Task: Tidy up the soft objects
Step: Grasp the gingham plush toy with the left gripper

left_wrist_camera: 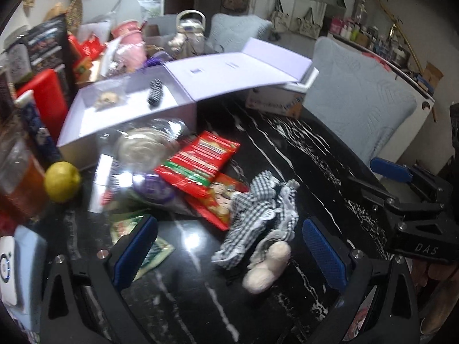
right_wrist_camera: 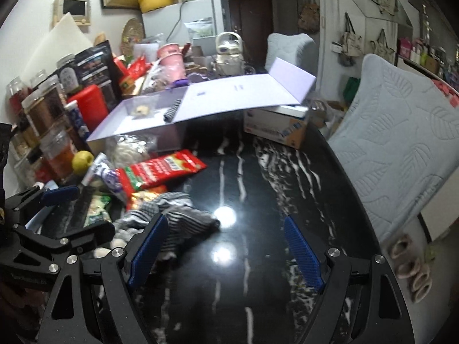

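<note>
Table (left_wrist_camera: 287, 149) first: black marble with white veins, junk piled around ten o'clock. Lavender box (left_wrist_camera: 134, 114) sits open at eleven, already holding a rolled checked cloth (left_wrist_camera: 155, 96). Snack packets (left_wrist_camera: 198, 163) lie just beside my target, the crumpled checked cloths (left_wrist_camera: 252, 215) with a cream sock (left_wrist_camera: 266, 269) at twelve. My left gripper (left_wrist_camera: 229, 252) and right gripper (right_wrist_camera: 226, 252) both hang wide open, empty. Risk as I see it: the pile's tangled, so one pinch could drag extra pieces, or snag a packet.

only one marking reads clearly — "das", in pale letters on the black body of the right gripper (left_wrist_camera: 401, 189), at the right edge of the left wrist view. print on the red snack packet (left_wrist_camera: 200, 162) and the cardboard box (left_wrist_camera: 275, 103) — too blurred to read.
</note>
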